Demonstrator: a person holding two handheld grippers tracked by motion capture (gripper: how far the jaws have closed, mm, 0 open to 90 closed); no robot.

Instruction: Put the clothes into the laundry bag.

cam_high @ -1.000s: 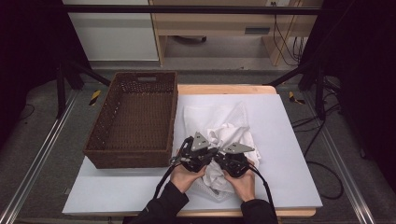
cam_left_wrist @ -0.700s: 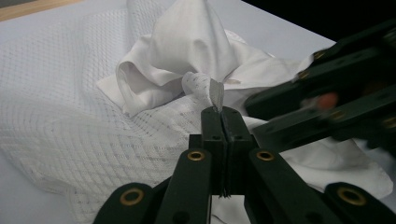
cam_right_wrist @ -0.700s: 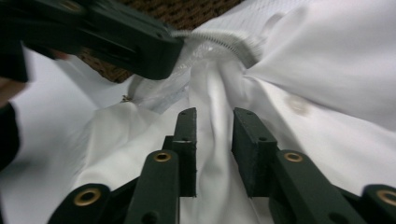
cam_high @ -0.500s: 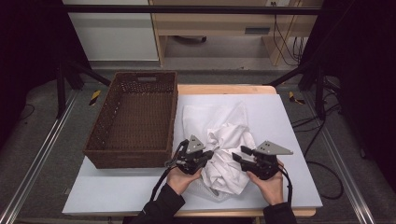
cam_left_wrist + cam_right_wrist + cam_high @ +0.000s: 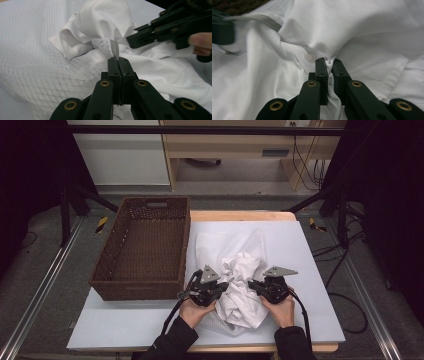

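Your wicker basket (image 5: 145, 245) stands at the left of the table (image 5: 310, 270), its long axis running away from you, nothing visible inside. Just right of it lies the white garment (image 5: 240, 285), bunched in a heap between your hands. Your left gripper (image 5: 220, 287) is clamped on a mesh fold at the heap's left edge, jaws pressed together on the fabric (image 5: 110, 47). Your right gripper (image 5: 254, 286) has just been closing, and its jaws now pinch a pleat of smooth cloth beside a button (image 5: 311, 56). Both tools face inward, the heap slack between them. Judged from this, the coming move turns on drawing the two grips apart across the table; your left hand is the nearer to the basket
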